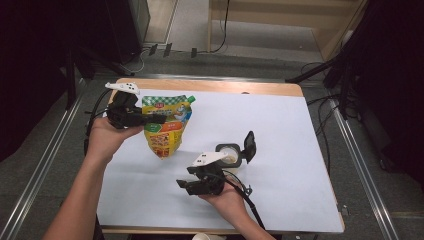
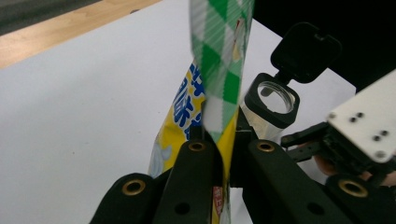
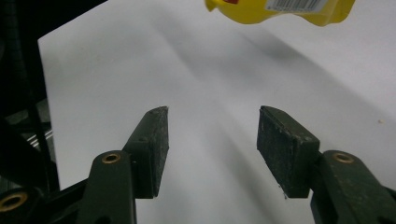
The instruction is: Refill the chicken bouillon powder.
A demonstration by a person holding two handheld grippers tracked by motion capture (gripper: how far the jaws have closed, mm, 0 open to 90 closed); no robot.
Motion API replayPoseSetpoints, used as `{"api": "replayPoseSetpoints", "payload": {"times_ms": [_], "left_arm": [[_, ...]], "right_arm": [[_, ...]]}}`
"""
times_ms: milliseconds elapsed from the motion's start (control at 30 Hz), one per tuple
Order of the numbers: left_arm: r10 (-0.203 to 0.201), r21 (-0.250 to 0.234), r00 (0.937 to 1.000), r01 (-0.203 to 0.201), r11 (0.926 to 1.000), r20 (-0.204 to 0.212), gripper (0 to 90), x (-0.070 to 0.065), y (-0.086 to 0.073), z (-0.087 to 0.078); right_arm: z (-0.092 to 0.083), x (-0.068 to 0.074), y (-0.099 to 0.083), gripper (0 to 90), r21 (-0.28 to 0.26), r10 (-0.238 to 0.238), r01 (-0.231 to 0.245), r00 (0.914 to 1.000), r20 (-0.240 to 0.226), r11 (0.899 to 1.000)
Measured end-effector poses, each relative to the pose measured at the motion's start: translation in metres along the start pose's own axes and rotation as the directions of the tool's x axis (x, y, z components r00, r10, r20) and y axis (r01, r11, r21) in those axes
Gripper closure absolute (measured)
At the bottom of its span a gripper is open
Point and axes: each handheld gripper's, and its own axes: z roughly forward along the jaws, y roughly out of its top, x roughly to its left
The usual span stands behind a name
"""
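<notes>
Yellow-green pouch (image 1: 166, 125) clamped in left tongs (image 1: 150, 119); right tongs (image 1: 186, 185) apart, empty.

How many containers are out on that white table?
2: a yellow-green plastic refill pouch pinched in the left hand-held gripper, and a clear jar with open black flip lid standing mid-table.

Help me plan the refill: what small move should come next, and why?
Probably carry the refill pouch toward the open jar and bring its green spout over the mouth. The left gripper is shut on the pouch, which hangs off the table, while the right gripper is open and holds nothing.
</notes>
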Motion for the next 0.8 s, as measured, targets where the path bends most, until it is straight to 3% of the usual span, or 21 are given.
{"api": "replayPoseSetpoints", "payload": {"times_ms": [333,533,800], "left_arm": [[0.022,0.011,0.9987,-0.023,0.9997,0.047,90.0,-0.018,0.002,-0.005],[0.011,0.011,0.998,-0.012,0.9999,0.063,90.0,-0.022,-0.001,-0.008],[0.006,-0.003,0.9947,-0.006,1.0,0.102,90.0,-0.026,0.001,-0.013]], "right_arm": [[0.028,-0.004,0.015,47.8,-0.006,0.038,-0.038,0.9976,0.057,0.999],[0.04,-0.008,0.019,53.2,-0.005,0.034,-0.034,0.9915,0.126,0.999],[0.047,-0.015,0.02,70.2,-0.076,0.074,-0.06,0.9778,0.196,0.995]]}}
